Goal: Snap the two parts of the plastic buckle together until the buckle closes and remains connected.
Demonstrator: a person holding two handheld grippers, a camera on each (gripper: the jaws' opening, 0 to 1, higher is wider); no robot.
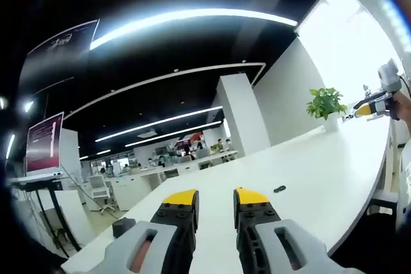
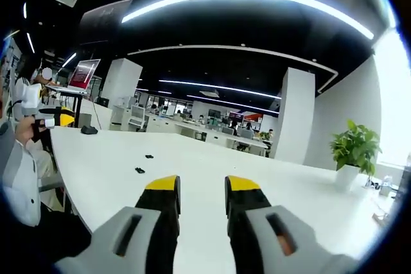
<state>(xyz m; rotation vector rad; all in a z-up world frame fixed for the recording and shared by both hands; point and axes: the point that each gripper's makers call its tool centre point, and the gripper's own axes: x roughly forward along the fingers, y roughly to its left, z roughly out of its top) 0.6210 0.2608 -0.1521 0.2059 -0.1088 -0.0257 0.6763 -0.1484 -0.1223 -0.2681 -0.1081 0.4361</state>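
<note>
Two small black buckle parts lie apart on the white table (image 2: pixel 212 158): one part (image 2: pixel 149 156) farther off, the other (image 2: pixel 139 171) nearer. One black buckle part (image 1: pixel 279 189) lies just beyond my left gripper (image 1: pixel 215 198), to its right. That gripper is open with nothing between its yellow-tipped jaws. My right gripper (image 2: pixel 202 185) is also open and empty, with both parts ahead of it to the left. Across the table, the right gripper (image 1: pixel 376 104) shows in a hand at the far edge. The left gripper (image 2: pixel 54 118) shows at the left, also hand-held.
A potted green plant (image 1: pixel 324 102) (image 2: pixel 355 149) stands at one end of the long table. A dark object (image 2: pixel 88 130) (image 1: pixel 122 226) rests near the other end. A person's white sleeve (image 2: pixel 19 171) is at the table's edge. Desks and a monitor (image 1: pixel 43 142) stand beyond.
</note>
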